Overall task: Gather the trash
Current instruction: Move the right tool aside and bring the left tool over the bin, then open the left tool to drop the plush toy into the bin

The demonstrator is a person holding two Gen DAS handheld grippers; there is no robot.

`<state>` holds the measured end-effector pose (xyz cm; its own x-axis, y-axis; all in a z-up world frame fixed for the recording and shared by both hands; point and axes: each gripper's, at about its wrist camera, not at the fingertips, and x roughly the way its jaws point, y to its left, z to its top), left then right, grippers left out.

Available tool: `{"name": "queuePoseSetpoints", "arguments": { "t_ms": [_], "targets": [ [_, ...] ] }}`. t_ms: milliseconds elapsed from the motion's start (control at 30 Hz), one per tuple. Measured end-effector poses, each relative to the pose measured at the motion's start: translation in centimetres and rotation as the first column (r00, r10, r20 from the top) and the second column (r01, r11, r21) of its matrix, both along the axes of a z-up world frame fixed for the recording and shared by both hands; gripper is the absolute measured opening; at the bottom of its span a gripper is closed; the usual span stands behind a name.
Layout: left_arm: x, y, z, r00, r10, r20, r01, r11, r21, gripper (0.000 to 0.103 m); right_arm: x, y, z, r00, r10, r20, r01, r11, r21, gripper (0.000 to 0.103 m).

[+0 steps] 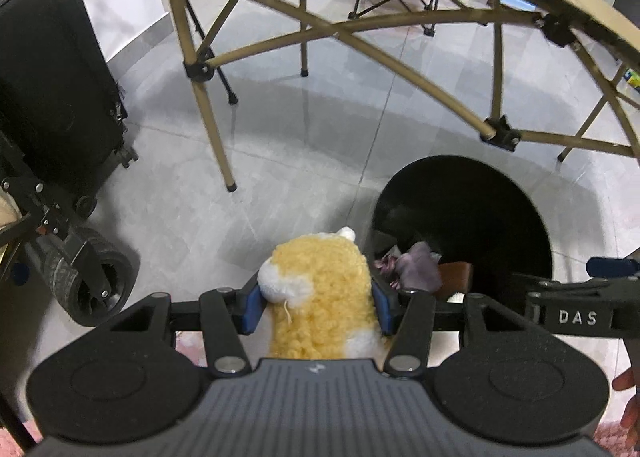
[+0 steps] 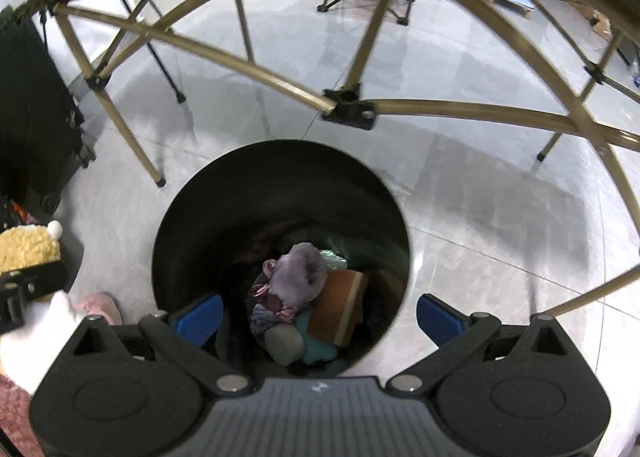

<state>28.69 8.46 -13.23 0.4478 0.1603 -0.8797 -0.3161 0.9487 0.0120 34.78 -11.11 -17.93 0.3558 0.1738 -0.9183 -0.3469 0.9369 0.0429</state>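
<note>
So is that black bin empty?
No. The black bin holds a purple cloth bundle, a brown box and other items.

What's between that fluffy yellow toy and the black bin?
Only bare grey floor tile separates the yellow plush toy from the black bin, seen in the right wrist view.

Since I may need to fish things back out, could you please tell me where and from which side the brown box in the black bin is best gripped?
Judging by its pose, grip the brown box across its thin pale-striped edge, coming straight down through the black bin mouth. It leans tilted on the other trash, that edge exposed on its right; the purple plush crowds its left.
</note>
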Motion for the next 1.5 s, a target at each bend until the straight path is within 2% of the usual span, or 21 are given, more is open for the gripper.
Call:
{"name": "queuePoseSetpoints", "arguments": {
  "t_ms": [300, 800, 1500],
  "targets": [
    [1.8, -3.4, 0.8, 0.999, -0.041, 0.023, 0.041, 0.999, -0.015, 0.053, -0.5, -5.7, 1.2, 0.993, -0.115, 0.037, 0.114, 0.993, 0.045, 0.103],
    [6.0, -9.0, -0.3, 0.996, -0.083, 0.009, 0.083, 0.997, 0.003, 0.053, -0.6, -13.0, 0.4, 0.972, -0.235, 0.026, 0.233, 0.971, 0.055, 0.103],
    [10.1, -10.2, -4.6, 0.995, -0.053, -0.09, 0.055, 0.998, 0.023, 0.053, 0.1, -16.8, -2.2, 0.957, -0.289, -0.03, 0.29, 0.957, 0.033, 0.103]
  ]
}}
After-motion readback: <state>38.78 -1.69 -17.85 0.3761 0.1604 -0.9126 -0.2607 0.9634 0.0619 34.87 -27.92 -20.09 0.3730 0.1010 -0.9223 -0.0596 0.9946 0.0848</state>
